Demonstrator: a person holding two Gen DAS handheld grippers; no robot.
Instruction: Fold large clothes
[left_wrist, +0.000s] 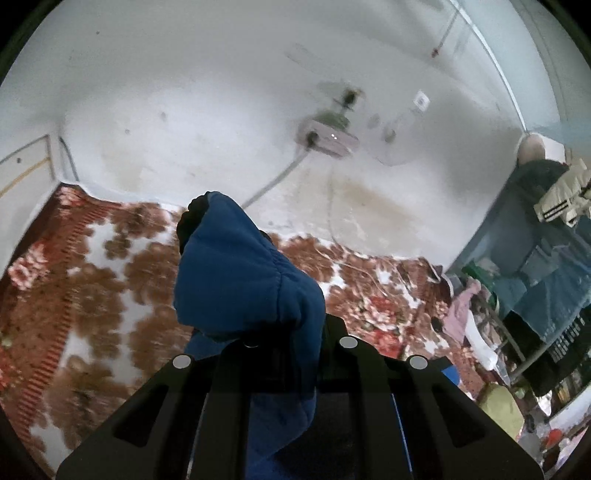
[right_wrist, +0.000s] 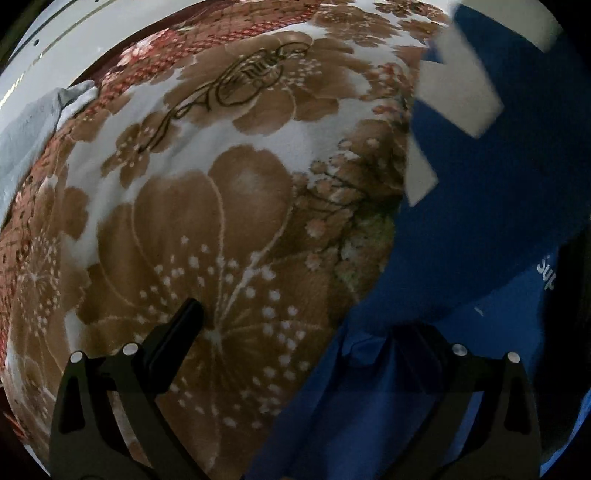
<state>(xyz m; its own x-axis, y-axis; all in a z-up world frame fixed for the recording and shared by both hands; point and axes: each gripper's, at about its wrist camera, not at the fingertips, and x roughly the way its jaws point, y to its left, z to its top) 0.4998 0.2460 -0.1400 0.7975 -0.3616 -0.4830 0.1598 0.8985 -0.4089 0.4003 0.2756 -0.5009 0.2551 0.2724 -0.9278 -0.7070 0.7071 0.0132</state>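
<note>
- Left gripper (left_wrist: 255, 347) clamped on a bunched cuff end of the blue garment (left_wrist: 243, 273), lifted above the floral blanket (left_wrist: 92, 280).
- Right gripper (right_wrist: 295, 325) w/ jaws spread wide, nothing pinched; left finger (right_wrist: 184, 317) over blanket, right finger partly under blue cloth.
- Garment body, w/ white patches, lies toward the blanket's right edge in right-wrist view.
- Bare whitish wall (left_wrist: 221, 110) behind; cluttered rack (left_wrist: 535, 277) at right.

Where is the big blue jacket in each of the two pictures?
Left wrist view: the blue jacket bunches up in the middle, clamped in the left tongs, lifted above the bed.
Right wrist view: it fills the right side, with white stripes near the top; the right tongs stand open at its edge.
Shared landmark: the brown flowered blanket under it.
</note>
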